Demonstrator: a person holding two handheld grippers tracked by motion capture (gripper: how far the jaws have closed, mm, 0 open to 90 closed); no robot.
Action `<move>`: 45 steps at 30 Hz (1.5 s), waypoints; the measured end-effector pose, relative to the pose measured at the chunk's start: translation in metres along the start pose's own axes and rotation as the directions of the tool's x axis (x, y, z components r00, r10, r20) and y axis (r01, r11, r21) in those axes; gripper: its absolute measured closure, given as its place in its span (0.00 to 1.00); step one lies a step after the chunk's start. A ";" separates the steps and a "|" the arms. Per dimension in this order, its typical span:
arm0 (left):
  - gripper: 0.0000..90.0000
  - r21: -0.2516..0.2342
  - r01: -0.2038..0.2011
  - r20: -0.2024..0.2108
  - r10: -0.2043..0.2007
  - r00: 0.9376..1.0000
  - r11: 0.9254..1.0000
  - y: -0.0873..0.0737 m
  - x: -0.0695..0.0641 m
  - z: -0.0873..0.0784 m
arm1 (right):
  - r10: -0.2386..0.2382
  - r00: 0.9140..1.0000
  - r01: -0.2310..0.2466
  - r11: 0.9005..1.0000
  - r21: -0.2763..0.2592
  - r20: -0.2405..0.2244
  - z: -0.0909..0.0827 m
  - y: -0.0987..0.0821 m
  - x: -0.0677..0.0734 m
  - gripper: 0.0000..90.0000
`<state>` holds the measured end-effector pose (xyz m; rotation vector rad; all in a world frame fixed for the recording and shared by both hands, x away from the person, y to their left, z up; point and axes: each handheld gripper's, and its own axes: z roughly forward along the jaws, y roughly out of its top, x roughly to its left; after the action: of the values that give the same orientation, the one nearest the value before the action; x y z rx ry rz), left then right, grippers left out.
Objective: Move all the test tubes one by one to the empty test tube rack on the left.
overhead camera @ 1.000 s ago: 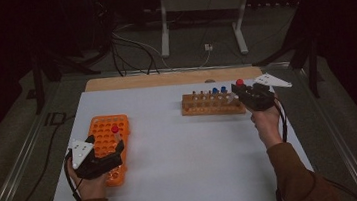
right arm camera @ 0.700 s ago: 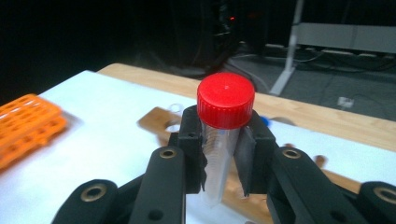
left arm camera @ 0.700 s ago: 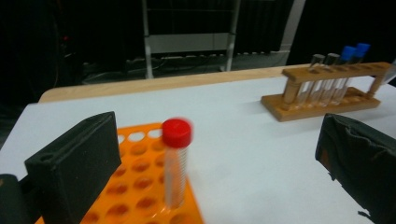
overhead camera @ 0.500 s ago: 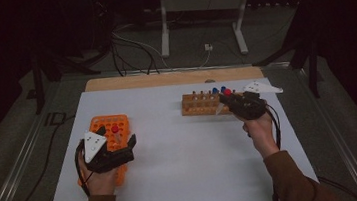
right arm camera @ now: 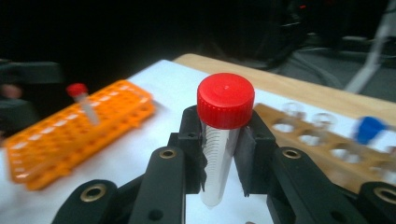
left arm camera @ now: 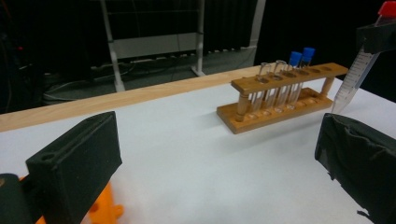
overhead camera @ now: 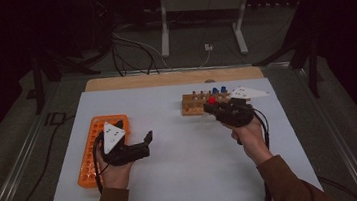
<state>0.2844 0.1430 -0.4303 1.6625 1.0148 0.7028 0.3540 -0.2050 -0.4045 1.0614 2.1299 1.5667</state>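
- Right gripper (right arm camera: 223, 161): jaws closed on a red-capped tube (right arm camera: 223, 135), clamped on its body just below the cap, tube upright and clear of the table.
- In the high view the right gripper (overhead camera: 216, 107) hangs just in front of the wooden rack (overhead camera: 193, 105), on the person's side of it, the red cap showing at its tip.
- Wooden rack (left arm camera: 280, 93): two blue-capped tubes (left arm camera: 301, 56) and a couple of open glass tubes (left arm camera: 272, 70) stand in it; the holes beyond the blue caps look free.
- Left gripper (overhead camera: 141, 143): jaws open, nothing between them, held over bare sheet well to the left of the wooden rack.
- Orange rack (overhead camera: 99, 139): well left of the wooden rack, beside the left hand; one small red-capped tube (right arm camera: 83, 100) stands in it.
- Risk: the grip sits high and the pointed tip hangs free, so a quick swing could tilt the tube in the pads and let it slip.
- Risk: moving low past the wooden rack could knock the tip against it or its standing tubes.
- Risk: a tilted tip, if lowered into a hole, could catch on the rim.
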 end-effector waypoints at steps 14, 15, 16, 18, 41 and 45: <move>0.02 0.057 -0.025 0.086 0.020 0.996 0.998 0.002 -0.024 0.025 | -0.040 0.992 0.045 0.998 0.034 -0.124 0.015 0.002 0.036 0.82; 0.02 0.064 -0.029 0.091 0.023 0.996 0.998 0.002 -0.025 0.026 | -0.042 0.991 0.047 0.998 0.038 -0.130 0.016 0.001 0.038 0.82; 0.03 0.068 -0.033 0.098 0.026 0.995 0.997 0.002 -0.027 0.028 | -0.045 0.990 0.051 0.998 0.039 -0.135 0.017 0.001 0.040 0.82; 0.04 0.073 -0.034 0.111 0.026 0.993 0.997 0.002 -0.030 0.031 | -0.049 0.988 0.056 0.997 0.045 -0.146 0.020 0.000 0.044 0.82; 0.59 0.115 -0.126 0.278 0.090 0.956 0.985 -0.001 -0.060 0.044 | -0.100 0.967 0.126 0.987 0.096 -0.235 0.036 -0.005 0.075 0.82; 0.75 0.112 -0.129 0.302 0.090 0.949 0.985 -0.001 -0.060 0.043 | -0.102 0.966 0.129 0.987 0.101 -0.238 0.039 -0.007 0.076 0.82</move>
<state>0.2918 0.0705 -0.4428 1.8843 0.7709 0.4466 0.3229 -0.1252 -0.4106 0.8033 2.4151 1.5972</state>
